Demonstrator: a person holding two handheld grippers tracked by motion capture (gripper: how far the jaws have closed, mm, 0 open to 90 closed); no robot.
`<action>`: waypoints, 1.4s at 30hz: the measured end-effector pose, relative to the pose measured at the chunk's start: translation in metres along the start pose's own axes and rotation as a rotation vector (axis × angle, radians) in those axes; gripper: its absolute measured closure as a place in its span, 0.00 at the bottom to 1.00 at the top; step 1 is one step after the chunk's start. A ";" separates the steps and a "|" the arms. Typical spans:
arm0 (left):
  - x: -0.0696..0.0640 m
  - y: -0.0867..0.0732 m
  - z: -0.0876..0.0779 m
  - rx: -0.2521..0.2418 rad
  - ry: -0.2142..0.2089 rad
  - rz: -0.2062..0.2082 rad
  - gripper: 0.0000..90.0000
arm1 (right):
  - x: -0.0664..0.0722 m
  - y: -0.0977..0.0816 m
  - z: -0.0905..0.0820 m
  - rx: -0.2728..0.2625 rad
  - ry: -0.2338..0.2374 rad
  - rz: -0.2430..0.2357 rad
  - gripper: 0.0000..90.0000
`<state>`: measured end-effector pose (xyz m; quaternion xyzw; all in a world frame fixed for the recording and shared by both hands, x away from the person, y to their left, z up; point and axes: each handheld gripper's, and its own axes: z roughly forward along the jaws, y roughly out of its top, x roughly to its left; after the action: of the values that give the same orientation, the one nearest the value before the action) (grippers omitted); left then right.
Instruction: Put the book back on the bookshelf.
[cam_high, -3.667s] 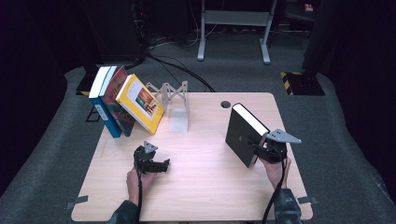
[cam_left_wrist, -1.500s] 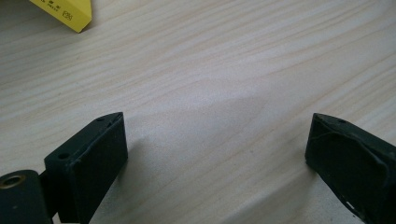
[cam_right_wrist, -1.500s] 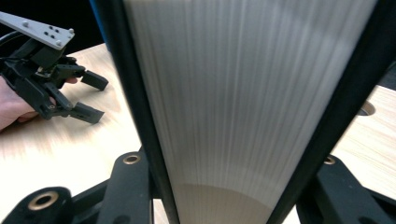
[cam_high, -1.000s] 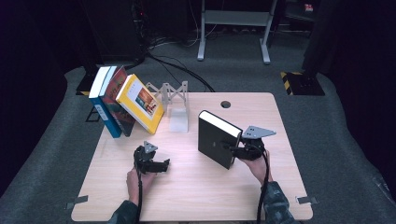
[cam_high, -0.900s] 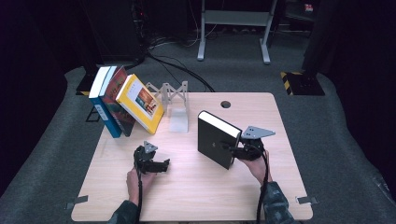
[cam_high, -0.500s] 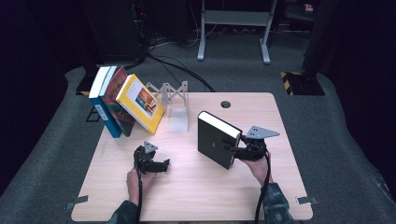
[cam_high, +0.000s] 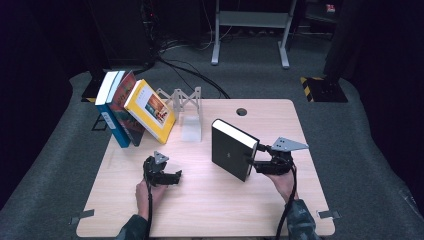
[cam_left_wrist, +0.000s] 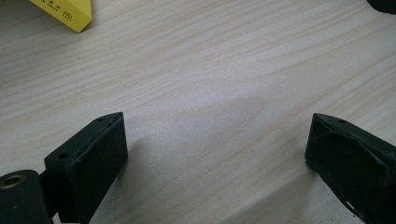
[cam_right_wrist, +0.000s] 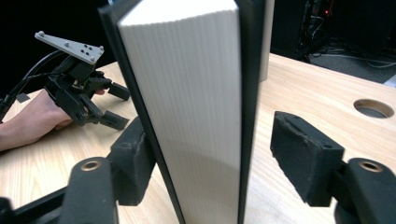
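A black hardcover book (cam_high: 231, 155) stands upright on the wooden table (cam_high: 210, 210), right of centre, its white page edge (cam_right_wrist: 187, 107) facing my right gripper. My right gripper (cam_high: 252, 161) straddles that edge. Its jaws have just been opening, with the book still between them. In the right gripper view the right pad (cam_right_wrist: 301, 156) stands clear of the cover, while the left pad (cam_right_wrist: 135, 154) lies close against it. My left gripper (cam_high: 176, 176) rests on the table at front left, open, with only bare wood between its jaws (cam_left_wrist: 217, 144).
Three books lean together at the back left: a blue one (cam_high: 111, 107), a reddish one (cam_high: 124, 107) and a yellow one (cam_high: 150, 111). A white folding rack (cam_high: 187, 107) stands beside them. A round cable hole (cam_high: 242, 111) sits near the far edge.
The right gripper carried the black book leftward toward the table's middle, then stopped. Over the last second its jaws have spread apart from the book, which stays upright. The left gripper has not moved.
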<state>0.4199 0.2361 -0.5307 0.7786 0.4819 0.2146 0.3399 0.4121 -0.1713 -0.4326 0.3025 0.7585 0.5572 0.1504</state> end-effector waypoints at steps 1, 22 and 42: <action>0.000 0.000 0.000 0.001 -0.001 0.000 0.06 | 0.001 0.002 0.002 0.003 0.000 -0.007 0.38; 0.000 0.000 0.000 0.000 0.000 0.000 0.06 | 0.017 0.007 0.025 -0.011 0.100 -0.093 0.59; 0.001 0.000 -0.001 0.009 -0.010 0.006 0.06 | 0.018 0.005 0.011 0.011 0.101 -0.062 0.39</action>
<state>0.4203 0.2374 -0.5300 0.7825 0.4788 0.2094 0.3384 0.4057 -0.1503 -0.4300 0.2511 0.7773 0.5626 0.1275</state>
